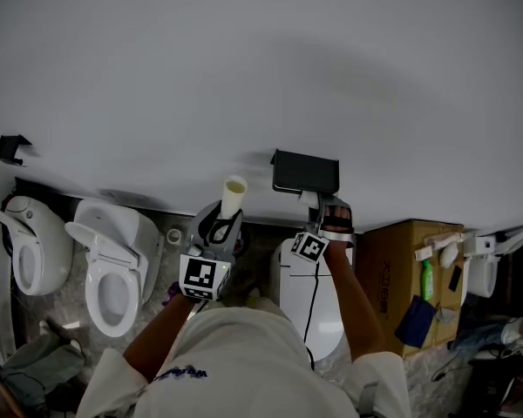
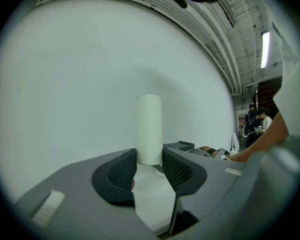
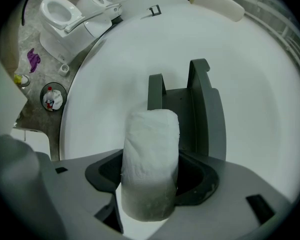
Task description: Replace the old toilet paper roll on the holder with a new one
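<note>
New roll (image 3: 151, 154) clamped in R gripper (image 3: 152, 181), by holder (image 3: 202, 114).

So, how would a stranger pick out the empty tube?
Start at the dark holder on the white wall. Left of it, the left gripper holds the tube. It is thin, smooth and bare, unlike the thick soft roll in the right gripper.

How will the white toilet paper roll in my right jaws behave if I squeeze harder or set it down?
The white toilet paper roll has a wrinkled, puffy surface, so it probably dents under the jaws rather than resisting. That matte, fibrous skin likely grips well and is not slippery. With rounded sides, it could roll if laid down.
</note>
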